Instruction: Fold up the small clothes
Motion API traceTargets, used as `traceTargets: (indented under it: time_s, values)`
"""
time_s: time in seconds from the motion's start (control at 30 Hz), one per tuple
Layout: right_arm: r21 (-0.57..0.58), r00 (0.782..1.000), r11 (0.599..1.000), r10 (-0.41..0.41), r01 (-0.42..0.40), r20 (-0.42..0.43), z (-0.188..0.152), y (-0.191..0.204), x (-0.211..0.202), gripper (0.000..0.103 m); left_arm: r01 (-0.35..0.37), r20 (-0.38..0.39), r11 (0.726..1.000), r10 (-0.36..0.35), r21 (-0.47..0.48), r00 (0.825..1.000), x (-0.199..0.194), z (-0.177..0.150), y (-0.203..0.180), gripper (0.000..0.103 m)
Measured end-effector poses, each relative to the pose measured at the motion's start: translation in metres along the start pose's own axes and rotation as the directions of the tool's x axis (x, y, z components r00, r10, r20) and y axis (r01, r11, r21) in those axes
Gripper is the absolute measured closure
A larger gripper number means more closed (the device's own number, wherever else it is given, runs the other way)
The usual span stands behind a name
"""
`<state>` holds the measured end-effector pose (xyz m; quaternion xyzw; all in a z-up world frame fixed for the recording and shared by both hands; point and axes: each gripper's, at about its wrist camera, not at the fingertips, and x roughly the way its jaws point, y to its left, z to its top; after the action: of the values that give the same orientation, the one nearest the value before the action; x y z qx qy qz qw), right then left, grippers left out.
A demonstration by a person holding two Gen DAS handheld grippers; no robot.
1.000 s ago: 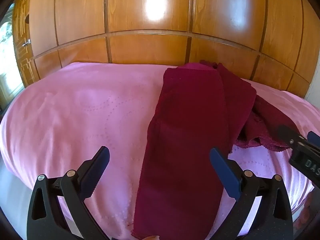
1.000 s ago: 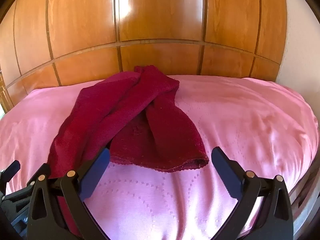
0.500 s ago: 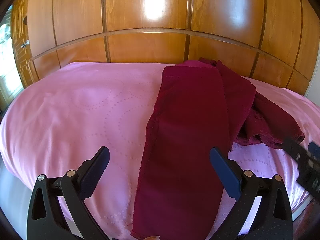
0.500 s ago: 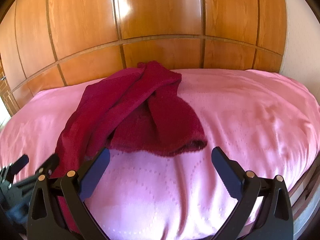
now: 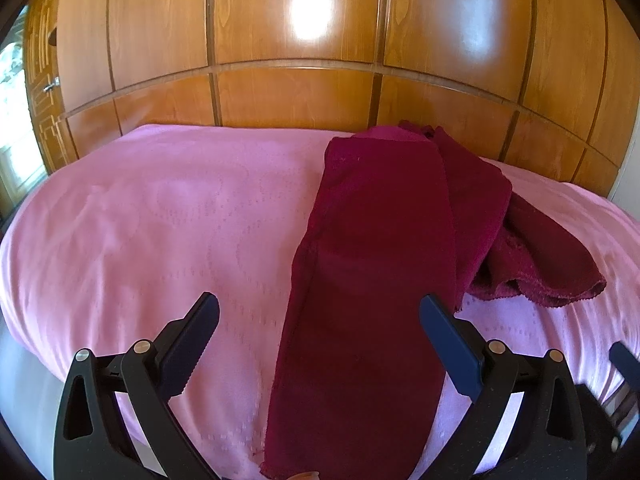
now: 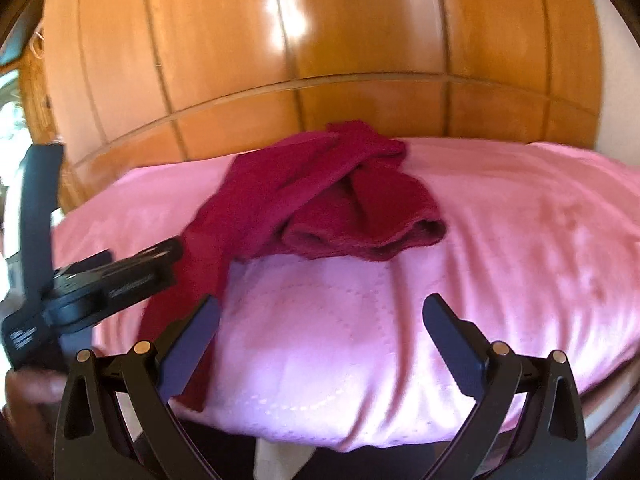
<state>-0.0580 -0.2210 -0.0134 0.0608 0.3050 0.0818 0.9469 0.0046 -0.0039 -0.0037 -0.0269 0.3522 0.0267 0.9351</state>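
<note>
Pink bedspread (image 5: 160, 220), maroon garment (image 5: 372, 280), both claws spread

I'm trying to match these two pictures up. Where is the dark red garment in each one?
Left wrist view: the dark red garment runs from centre to bottom, right of middle.
Right wrist view: it lies left of centre, trailing to the lower left.
Shared landmark: the pink bedspread beneath it.

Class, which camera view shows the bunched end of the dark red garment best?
The right wrist view: the garment's bunched end lies sharp and unobstructed. The left wrist view shows that end only off to one side.
</note>
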Motion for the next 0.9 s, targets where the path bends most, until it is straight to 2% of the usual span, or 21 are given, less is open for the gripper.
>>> traceTargets:
  time_s: [0.13,0.27,0.4,0.6,0.9]
  values:
    - [0.029,0.999,1.0,-0.009,0.011,-0.049,-0.001,-0.007,0.009,0.002,0.007,0.002,1.0,-0.007,0.013,1.0,-0.001,-0.002,-0.001,0.004]
    - [0.008,0.999,0.999,-0.047,0.047,-0.013,0.007,-0.006,0.007,0.002,0.006,-0.001,1.0,-0.006,0.017,1.0,-0.001,-0.004,-0.001,0.004]
    - [-0.007,0.998,0.999,-0.051,0.051,0.029,0.016,-0.005,0.006,0.002,0.008,-0.003,1.0,-0.008,0.025,1.0,0.0,-0.003,-0.002,0.004]
    - [0.001,0.998,0.999,-0.039,0.039,0.048,0.029,-0.01,0.007,0.002,0.009,-0.013,1.0,-0.009,0.027,1.0,0.001,-0.003,-0.003,0.004]
    - [-0.008,0.995,0.998,-0.063,0.064,0.081,0.038,-0.014,0.004,0.002,0.027,-0.03,0.998,-0.026,0.048,0.999,0.006,-0.004,-0.008,0.004]
